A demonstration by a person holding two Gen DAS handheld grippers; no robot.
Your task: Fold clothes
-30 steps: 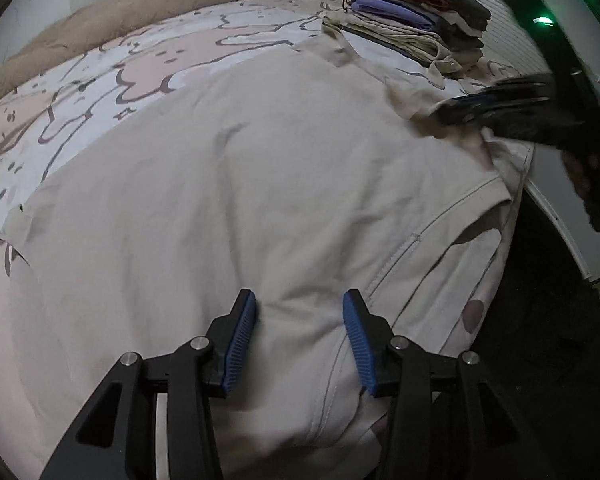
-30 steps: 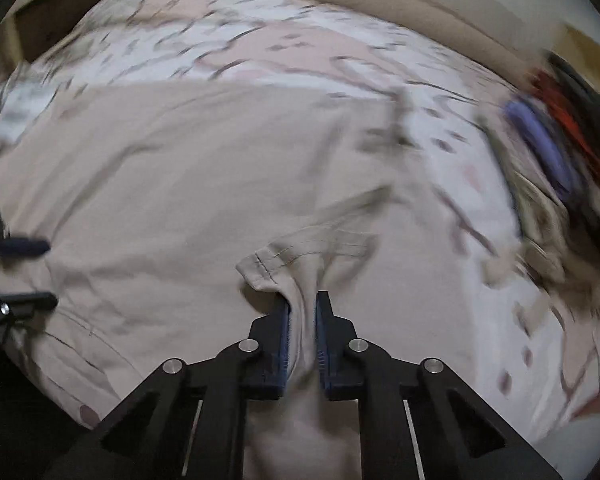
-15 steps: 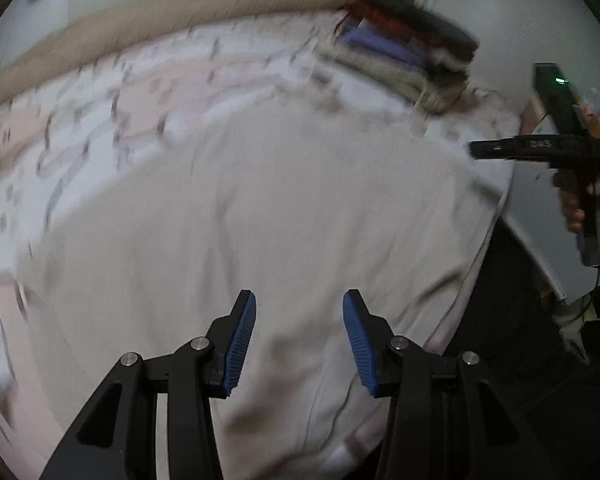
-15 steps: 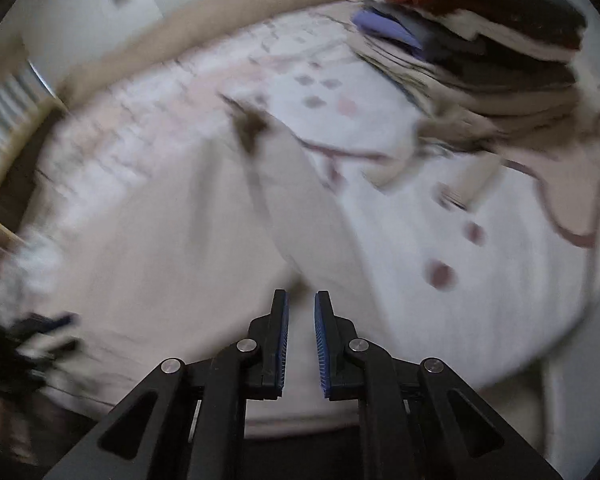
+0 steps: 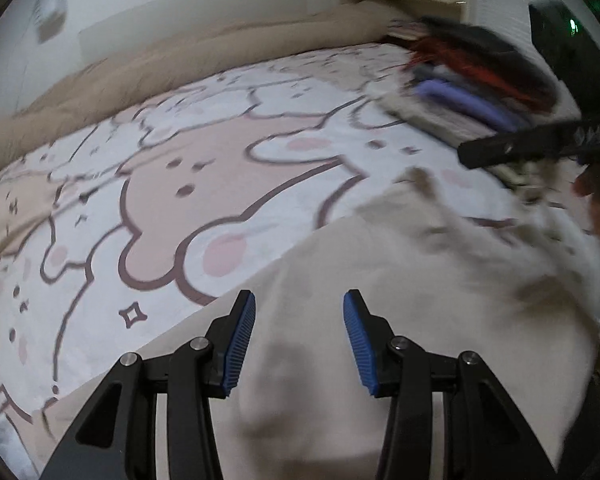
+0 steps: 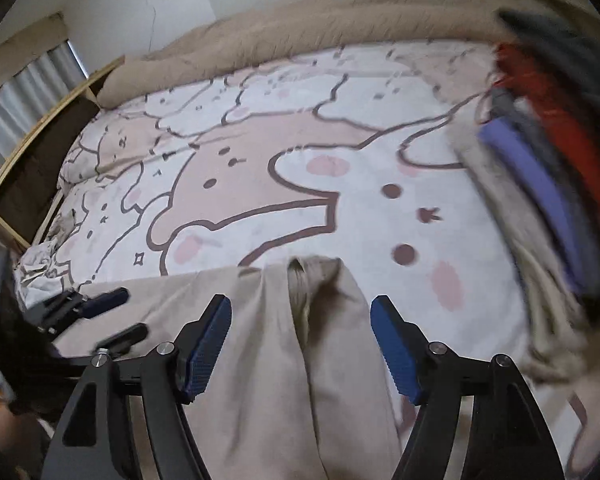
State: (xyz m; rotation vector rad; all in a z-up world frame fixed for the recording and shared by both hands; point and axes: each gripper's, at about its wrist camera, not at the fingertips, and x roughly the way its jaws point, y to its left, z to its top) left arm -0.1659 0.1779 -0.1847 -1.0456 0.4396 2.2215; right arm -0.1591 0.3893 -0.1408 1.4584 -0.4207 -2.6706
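A beige T-shirt [image 5: 400, 300] lies on the bed near its front edge, folded over on itself; it also shows in the right wrist view [image 6: 284, 344]. My left gripper [image 5: 299, 340] is open and empty, hovering just above the shirt. My right gripper [image 6: 301, 344] is open and empty above a bunched fold of the shirt; its jaws stand wide apart. The right gripper appears from the side in the left wrist view [image 5: 540, 148], and the left gripper shows at the left of the right wrist view [image 6: 100, 320].
The bed sheet [image 5: 220, 184] has a pink and white cartoon print. A stack of folded clothes [image 5: 472, 88] sits at the right, also in the right wrist view [image 6: 548, 184]. A tan blanket [image 6: 300, 28] runs along the far side. A wooden frame [image 6: 32, 128] is at the left.
My right gripper let go of the shirt fold and opened wide. The shirt was folded toward the bed's front edge, uncovering much of the sheet. My left gripper stayed open.
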